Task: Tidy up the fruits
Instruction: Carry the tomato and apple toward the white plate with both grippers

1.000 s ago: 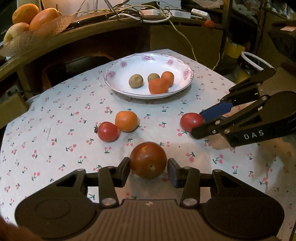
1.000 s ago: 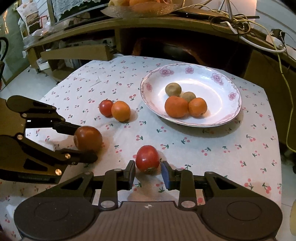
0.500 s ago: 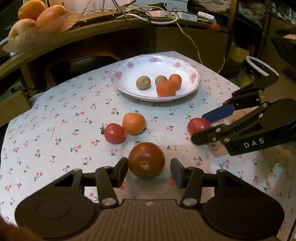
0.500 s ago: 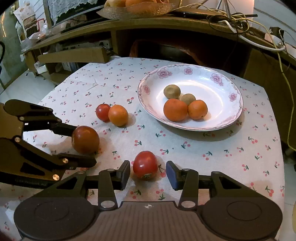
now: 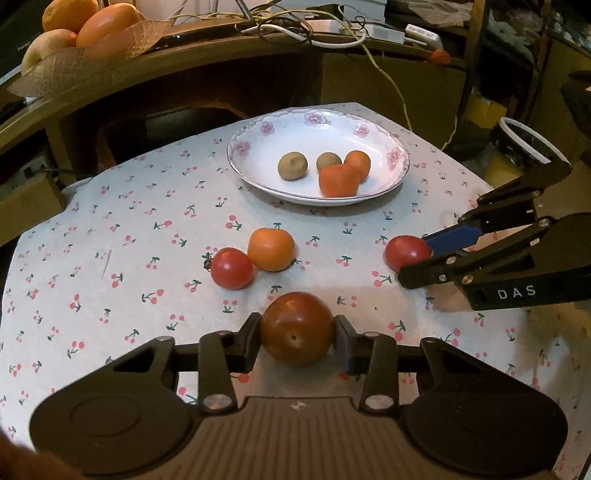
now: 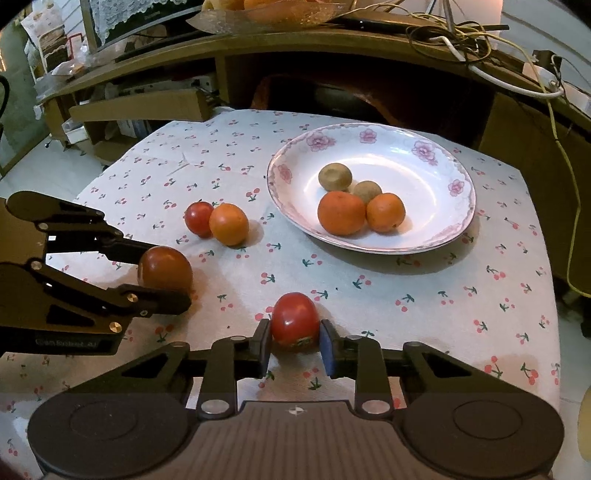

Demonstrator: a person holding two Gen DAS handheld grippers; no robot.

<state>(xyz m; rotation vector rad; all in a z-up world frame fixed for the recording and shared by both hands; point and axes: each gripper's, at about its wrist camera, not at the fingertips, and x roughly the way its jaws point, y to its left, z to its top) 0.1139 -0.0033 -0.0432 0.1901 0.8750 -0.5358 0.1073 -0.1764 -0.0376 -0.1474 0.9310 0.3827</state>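
A dark red-brown tomato (image 5: 295, 326) rests on the cherry-print tablecloth between my left gripper's (image 5: 298, 341) fingers. The jaws are closing and both pads touch its sides. My right gripper (image 6: 294, 334) is shut on a bright red tomato (image 6: 294, 317), which also rests on the cloth. Each gripper shows in the other's view: the right one (image 5: 413, 258) at the right, the left one (image 6: 166, 277) at the left. A small red tomato (image 5: 232, 267) and an orange fruit (image 5: 271, 248) lie touching, mid-table. The flowered white plate (image 5: 258, 177) beyond holds two oranges and two brown kiwis.
Behind the table runs a curved wooden shelf with a basket of oranges (image 5: 85, 33) and tangled cables (image 5: 314, 29). A black bin with a white rim (image 5: 524, 140) stands off the table's right side. Cardboard boxes (image 6: 140, 107) sit at the left rear.
Both grippers' jaws widened half a second ago and have now closed in on their tomatoes, with the pads touching them. Neither hand has shifted, and the other fruits lie as before.
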